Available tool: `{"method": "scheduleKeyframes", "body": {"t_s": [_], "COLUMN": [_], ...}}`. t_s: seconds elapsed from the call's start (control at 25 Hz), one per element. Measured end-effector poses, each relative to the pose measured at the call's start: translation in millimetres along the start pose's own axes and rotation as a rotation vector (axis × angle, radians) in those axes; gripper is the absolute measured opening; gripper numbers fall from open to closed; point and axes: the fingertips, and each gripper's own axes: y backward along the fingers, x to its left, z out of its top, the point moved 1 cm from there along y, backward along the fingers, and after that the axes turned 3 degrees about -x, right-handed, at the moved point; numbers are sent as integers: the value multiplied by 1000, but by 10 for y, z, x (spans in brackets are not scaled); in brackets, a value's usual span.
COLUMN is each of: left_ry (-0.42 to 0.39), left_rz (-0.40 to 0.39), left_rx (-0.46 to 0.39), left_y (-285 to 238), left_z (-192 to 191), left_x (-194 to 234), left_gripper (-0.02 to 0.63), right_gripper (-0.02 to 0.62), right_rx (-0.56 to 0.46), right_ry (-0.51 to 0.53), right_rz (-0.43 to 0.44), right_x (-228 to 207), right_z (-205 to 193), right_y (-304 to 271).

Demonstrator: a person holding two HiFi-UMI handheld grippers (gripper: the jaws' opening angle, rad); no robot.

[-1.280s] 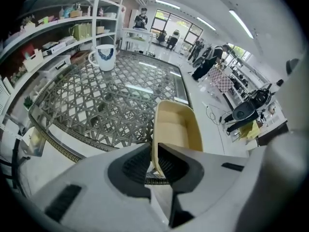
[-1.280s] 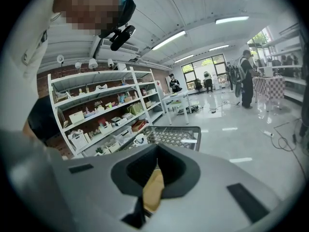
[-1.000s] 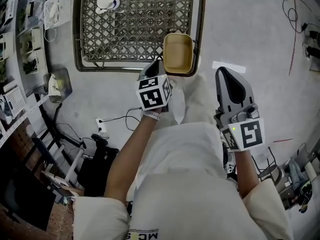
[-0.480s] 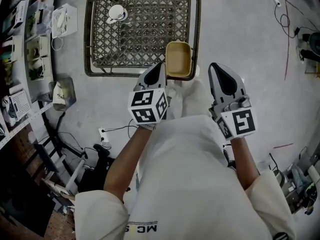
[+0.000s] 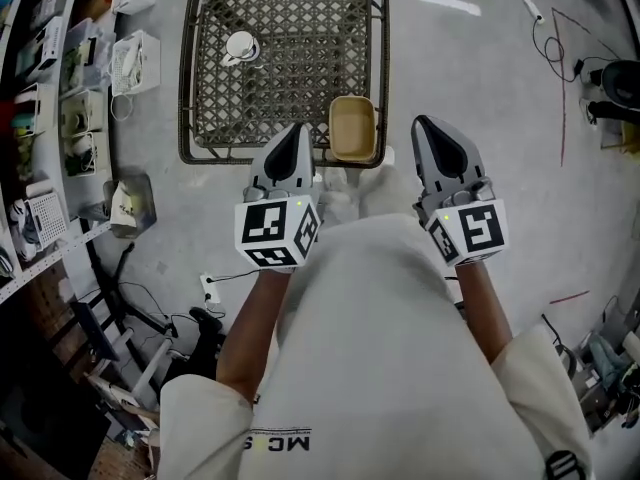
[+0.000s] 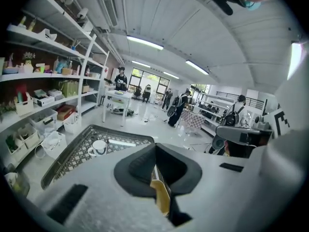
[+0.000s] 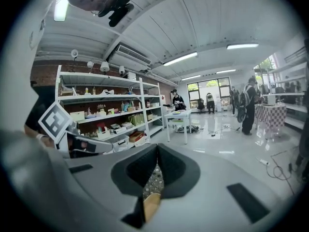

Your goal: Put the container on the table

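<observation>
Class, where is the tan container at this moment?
In the head view, the tan container sits at the near right corner of the lattice table, just ahead of and between the left gripper and the right gripper.

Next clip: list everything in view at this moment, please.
table: one, dark lattice, head view top
container: one, tan, on the table's near right corner
cup: one, white, on the table, far left
shelves: one unit, white, left, stocked
cables: several, dark and reddish, floor at right
people: several, dark clothes, far background
left gripper: grey, empty, by the table edge
right gripper: grey, empty, right of the container
</observation>
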Motion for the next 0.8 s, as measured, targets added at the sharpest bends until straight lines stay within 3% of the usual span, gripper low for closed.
{"method": "scheduleKeyframes", "body": {"t_s": [0.28, 0.52, 0.8], "left_ry": [-44, -120, -181], "left_rz": [10, 5, -28], "left_rx": [-155, -288, -343], "left_y": [338, 641, 789], "left_z": [570, 977, 1141], "left_x": [-1, -101, -218], "left_gripper": [23, 23, 23], "right_gripper": [20, 20, 20], "right_rx": [-43, -86, -124], "right_ry": [43, 19, -47], "right_rz": [-35, -34, -7], "right_x": [-69, -62, -22], "right_z": [227, 465, 767], "right_y": [132, 296, 484]}}
